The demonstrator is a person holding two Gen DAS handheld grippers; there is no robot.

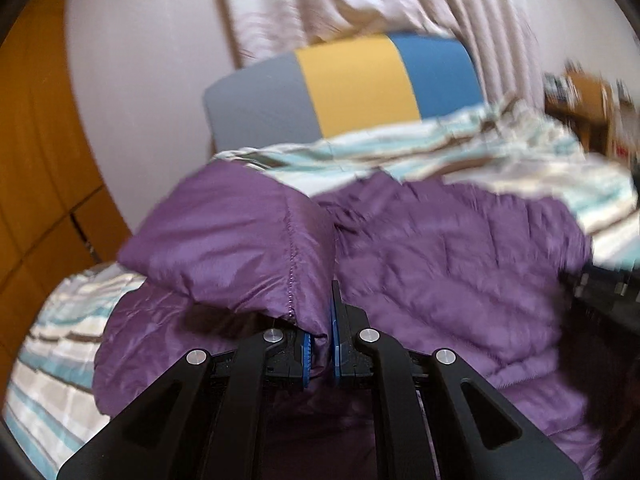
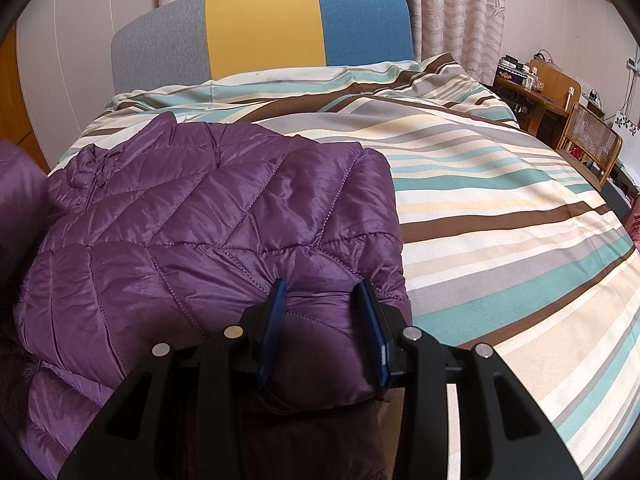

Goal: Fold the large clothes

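Observation:
A purple quilted jacket [image 2: 192, 232] lies on the left side of the bed, collar toward the headboard. My right gripper [image 2: 321, 286] is shut on a thick bunch of its near right edge, which bulges between the blue pads [image 2: 276, 320]. In the blurred left wrist view my left gripper [image 1: 322, 320] is shut on a fold of the same jacket [image 1: 440, 264]. It holds a puffy flap [image 1: 240, 240] lifted over the body. That flap hides the left finger's tip. The raised flap also shows at the left edge of the right wrist view as a purple bulge [image 2: 20, 184].
A striped duvet [image 2: 500, 208] covers the bed, with bare cover to the right of the jacket. A grey, yellow and blue headboard [image 2: 264, 28] stands behind, with curtains above. A wooden desk [image 2: 536, 88] and cane chair [image 2: 592, 140] stand far right. Wooden cabinet doors [image 1: 36, 140] stand to the left.

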